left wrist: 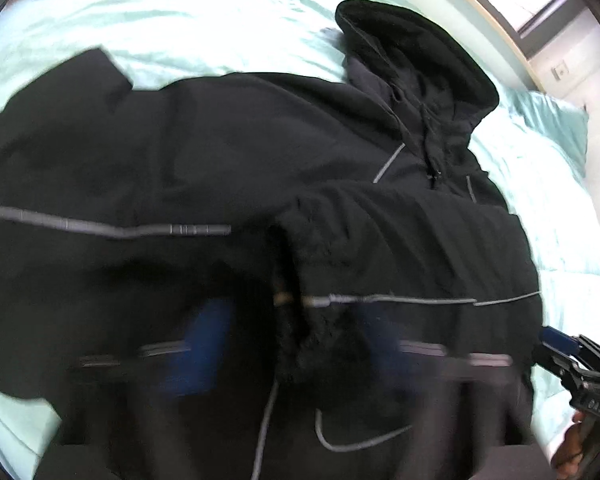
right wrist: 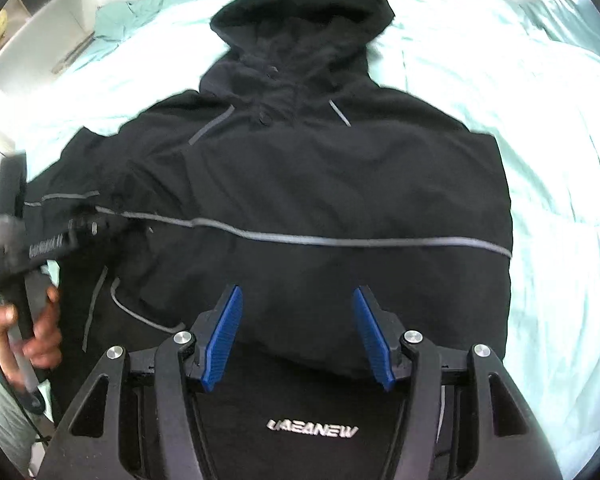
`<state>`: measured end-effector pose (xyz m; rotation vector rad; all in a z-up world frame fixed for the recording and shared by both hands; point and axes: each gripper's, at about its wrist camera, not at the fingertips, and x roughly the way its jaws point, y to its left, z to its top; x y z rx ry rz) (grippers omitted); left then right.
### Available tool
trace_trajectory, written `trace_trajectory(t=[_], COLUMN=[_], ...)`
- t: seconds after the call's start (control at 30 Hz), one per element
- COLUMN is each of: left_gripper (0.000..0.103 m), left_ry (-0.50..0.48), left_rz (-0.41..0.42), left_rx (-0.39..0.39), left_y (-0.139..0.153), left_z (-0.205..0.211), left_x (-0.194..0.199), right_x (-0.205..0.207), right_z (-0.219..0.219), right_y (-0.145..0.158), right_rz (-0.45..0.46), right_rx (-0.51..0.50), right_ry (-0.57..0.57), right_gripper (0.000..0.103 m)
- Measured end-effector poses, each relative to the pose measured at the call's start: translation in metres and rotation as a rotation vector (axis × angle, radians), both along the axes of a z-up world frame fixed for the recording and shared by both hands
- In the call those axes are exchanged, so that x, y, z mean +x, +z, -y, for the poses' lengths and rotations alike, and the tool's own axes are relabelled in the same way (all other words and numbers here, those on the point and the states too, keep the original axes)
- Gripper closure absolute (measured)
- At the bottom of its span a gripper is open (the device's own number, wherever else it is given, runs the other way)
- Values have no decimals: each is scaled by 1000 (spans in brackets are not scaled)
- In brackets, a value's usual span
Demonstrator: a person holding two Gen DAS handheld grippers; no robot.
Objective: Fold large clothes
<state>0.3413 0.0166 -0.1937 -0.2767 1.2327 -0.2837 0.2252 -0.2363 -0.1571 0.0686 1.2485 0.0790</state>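
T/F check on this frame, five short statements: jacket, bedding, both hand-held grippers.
1. The black hooded jacket with grey piping lies on a pale mint-green bedspread. True.
2. The right hand-held gripper is clamped on fabric. False: its blue pads stand apart, holding nothing.
3. The hood points away from the right wrist camera. True.
4. One sleeve is folded across the jacket's front. True.
5. The left hand-held gripper is sharp in its own view. False: it is motion-blurred.

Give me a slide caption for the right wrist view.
Open right hand-held gripper hovers over a black hooded jacket spread on a mint-green bed.
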Motion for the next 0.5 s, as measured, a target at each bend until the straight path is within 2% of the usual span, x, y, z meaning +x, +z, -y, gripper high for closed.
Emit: trace_trajectory(t=[0.03, 0.13, 0.2, 0.23, 0.3, 0.4, 0.43, 0.5], left_gripper=[86, 87, 87, 86, 83, 79, 78, 77], left_ry=[-12, -3, 36, 53, 50, 20, 9, 0], left_rz=[-4, 136, 194, 190, 132, -45, -47, -10], left_rx=[-11, 21, -25, -40, -54, 46, 61, 79], left_y=[3, 45, 70, 72, 58, -7, -18, -21], left_z=[1, -6, -28, -39, -57, -64, -61, -57], left_x=[4, 3, 3, 6, 16, 24, 22, 18], right_x=[-1, 3, 9, 14, 26, 49, 55, 60], right_z=[1, 8, 15, 18, 22, 27, 28, 30], right_y=[-3, -6, -5, -6, -14, -50, -70, -91], right_rz=[-3, 5, 19, 28, 27, -53, -108, -142], right_rx=[-13, -12, -10, -15, -43, -70, -66, -61], right_ry=[-5, -35, -66, -85, -116, -160, -160, -173], right_gripper=[42, 42, 42, 42, 42, 43, 43, 43])
